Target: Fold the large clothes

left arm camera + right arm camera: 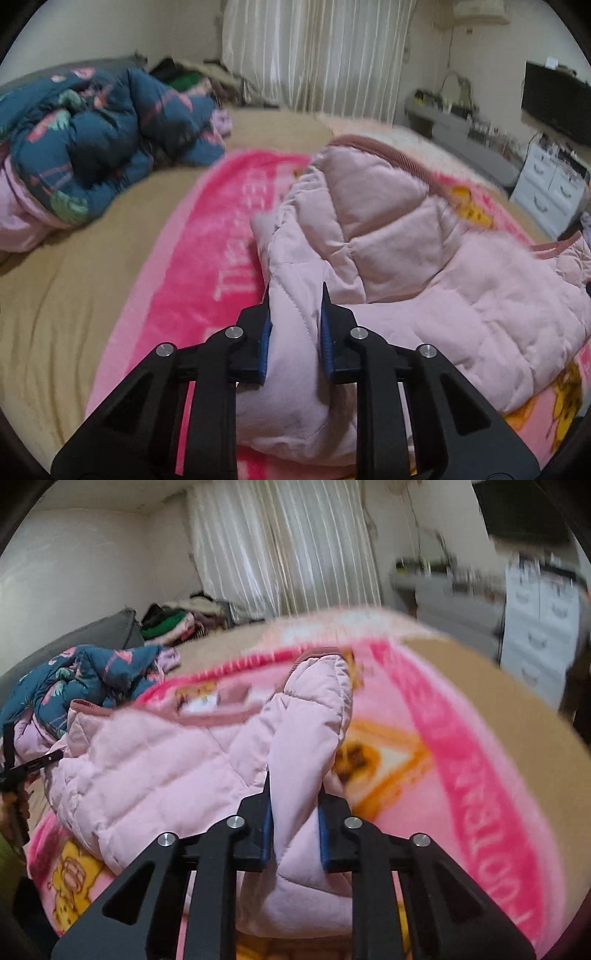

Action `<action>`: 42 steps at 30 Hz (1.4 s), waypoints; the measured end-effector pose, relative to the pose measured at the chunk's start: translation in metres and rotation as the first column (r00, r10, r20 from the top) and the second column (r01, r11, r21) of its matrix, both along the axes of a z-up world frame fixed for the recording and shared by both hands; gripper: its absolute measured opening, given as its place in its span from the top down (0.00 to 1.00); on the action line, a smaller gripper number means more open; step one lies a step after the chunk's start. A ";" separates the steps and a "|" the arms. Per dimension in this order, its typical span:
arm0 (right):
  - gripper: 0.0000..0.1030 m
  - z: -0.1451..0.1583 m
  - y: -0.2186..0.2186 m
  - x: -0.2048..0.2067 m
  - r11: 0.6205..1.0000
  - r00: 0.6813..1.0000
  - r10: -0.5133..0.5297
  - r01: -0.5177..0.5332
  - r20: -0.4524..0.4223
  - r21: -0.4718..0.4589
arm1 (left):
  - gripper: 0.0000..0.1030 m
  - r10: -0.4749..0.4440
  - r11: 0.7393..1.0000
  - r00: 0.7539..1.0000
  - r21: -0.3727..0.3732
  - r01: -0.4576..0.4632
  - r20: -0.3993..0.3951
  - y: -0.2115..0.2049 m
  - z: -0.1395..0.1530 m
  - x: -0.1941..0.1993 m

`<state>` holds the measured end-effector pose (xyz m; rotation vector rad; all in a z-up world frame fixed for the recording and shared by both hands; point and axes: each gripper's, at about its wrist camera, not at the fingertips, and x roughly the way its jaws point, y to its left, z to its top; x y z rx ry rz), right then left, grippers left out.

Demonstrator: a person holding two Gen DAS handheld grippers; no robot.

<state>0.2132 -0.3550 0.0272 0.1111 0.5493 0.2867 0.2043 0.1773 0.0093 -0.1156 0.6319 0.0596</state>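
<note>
A pale pink quilted jacket (388, 236) lies crumpled on a bright pink printed blanket (207, 258) spread over the bed. My left gripper (295, 299) is shut on a fold at the jacket's near left edge, with cloth bunched between its blue pads. In the right wrist view the same pink jacket (177, 764) fills the left and middle. My right gripper (295, 779) is shut on a sleeve-like part of it that runs up and away from the jaws. A bit of the other gripper (33, 766) shows at the far left.
A dark blue flowered quilt (96, 147) is heaped at the bed's far left, over a tan sheet (66, 288). More clothes (173, 622) are piled by the white curtain (314, 51). White drawers (546, 188) and a grey desk (454, 129) stand to the right of the bed.
</note>
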 end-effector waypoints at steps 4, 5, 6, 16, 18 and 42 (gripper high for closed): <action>0.85 0.036 0.016 0.007 1.000 0.995 0.006 -0.004 0.095 -0.017 | 0.88 -0.001 1.000 0.997 0.014 0.000 0.075 -0.004 0.030 -0.005; 0.85 0.045 0.021 0.009 1.000 0.993 0.006 -0.003 0.117 -0.022 | 0.88 0.003 1.000 0.996 0.007 -0.003 0.088 -0.005 0.037 -0.006; 0.85 0.052 0.025 0.012 1.000 0.991 0.005 -0.002 0.134 -0.023 | 0.88 0.006 1.000 0.995 -0.003 -0.006 0.096 -0.004 0.040 -0.005; 0.86 0.081 0.028 0.047 0.999 0.981 -0.036 0.037 0.190 0.002 | 0.88 0.063 0.997 0.987 -0.049 -0.056 0.146 0.009 0.062 0.001; 0.86 0.081 0.029 0.050 0.999 0.980 -0.042 0.042 0.196 0.004 | 0.88 0.070 0.997 0.985 -0.053 -0.063 0.156 0.009 0.063 0.002; 0.86 0.025 0.051 0.195 0.987 0.989 -0.149 0.148 0.011 0.055 | 0.88 0.221 0.975 0.975 -0.022 -0.221 0.026 0.022 0.019 0.103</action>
